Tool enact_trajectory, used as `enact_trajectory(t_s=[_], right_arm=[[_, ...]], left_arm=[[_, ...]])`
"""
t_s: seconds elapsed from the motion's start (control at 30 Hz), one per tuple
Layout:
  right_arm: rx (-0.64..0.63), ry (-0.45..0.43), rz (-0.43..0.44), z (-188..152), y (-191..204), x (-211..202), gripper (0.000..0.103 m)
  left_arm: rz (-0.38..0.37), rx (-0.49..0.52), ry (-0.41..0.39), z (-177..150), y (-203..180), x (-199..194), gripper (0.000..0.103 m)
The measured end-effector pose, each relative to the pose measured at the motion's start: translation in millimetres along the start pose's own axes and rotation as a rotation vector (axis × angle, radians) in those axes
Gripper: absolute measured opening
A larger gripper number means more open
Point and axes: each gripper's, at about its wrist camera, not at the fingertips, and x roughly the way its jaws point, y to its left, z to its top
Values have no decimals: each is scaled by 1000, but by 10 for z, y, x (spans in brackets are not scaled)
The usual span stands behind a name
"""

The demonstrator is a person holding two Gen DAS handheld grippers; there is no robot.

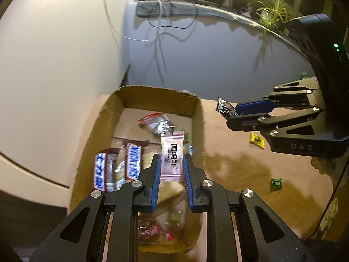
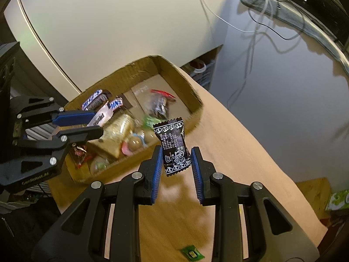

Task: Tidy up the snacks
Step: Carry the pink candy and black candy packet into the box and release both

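Blurred cardboard box (image 1: 104,118) on table, left tool (image 1: 171,163) hiding snacks beneath

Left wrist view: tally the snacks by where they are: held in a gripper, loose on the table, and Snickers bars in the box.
Held in a gripper: 2, pink packet in left gripper, black packet in right gripper
Loose on table: 2, yellow candy, green candy
Snickers bars in box: 2
Total: 6
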Motion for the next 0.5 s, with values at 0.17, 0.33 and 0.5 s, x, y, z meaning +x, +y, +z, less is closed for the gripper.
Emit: enact_trajectory(t_s=[0.17, 0.33, 0.5], right_arm=[[-28, 15, 7, 125, 122, 125, 27], [-45, 25, 10, 213, 210, 219, 27], [-58, 33, 8, 267, 270, 275, 28]], left_arm=[[14, -30, -3, -58, 129, -37, 18], [19, -52, -1, -103, 212, -47, 19], [21, -60, 3, -137, 250, -61, 19]])
